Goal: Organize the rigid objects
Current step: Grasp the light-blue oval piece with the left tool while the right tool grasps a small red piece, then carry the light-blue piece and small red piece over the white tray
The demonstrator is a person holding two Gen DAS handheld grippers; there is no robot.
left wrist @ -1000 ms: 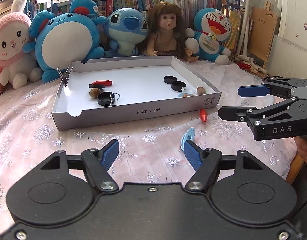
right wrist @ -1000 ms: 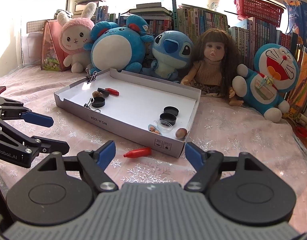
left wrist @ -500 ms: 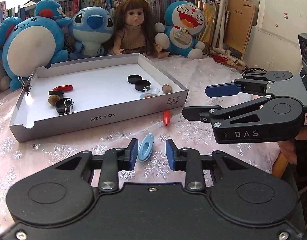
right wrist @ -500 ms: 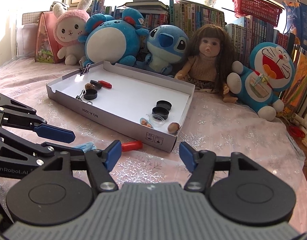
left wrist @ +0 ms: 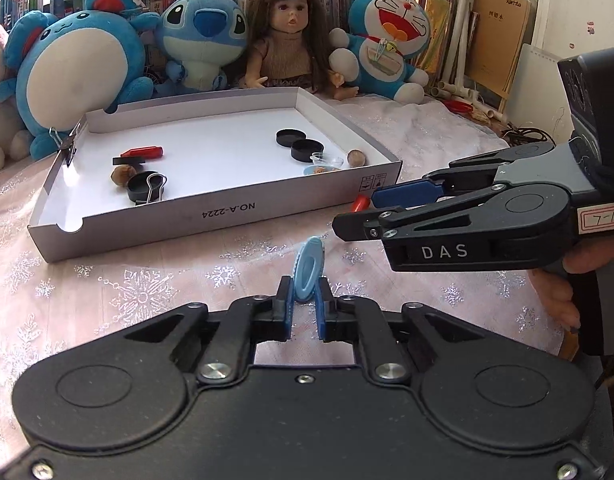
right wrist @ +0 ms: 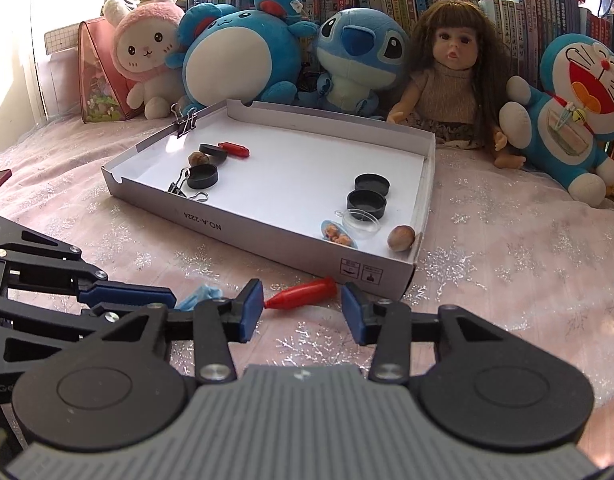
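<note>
My left gripper is shut on a light blue oval piece, which stands on edge between the pads just above the pink cloth. From the right wrist view the same piece shows beside the left gripper's fingers. A red cone-shaped piece lies on the cloth in front of the white box. My right gripper straddles it with jaws closing, and the pads are not pressing on it. In the left wrist view the right gripper hides most of the red piece.
The box holds black caps, nuts, a binder clip, another red piece and a clear cup. Plush toys and a doll line the back before bookshelves. A person's hand holds the right gripper.
The left jaws closed onto the blue oval piece. The right gripper came forward to the red piece and its jaws narrowed around it.
</note>
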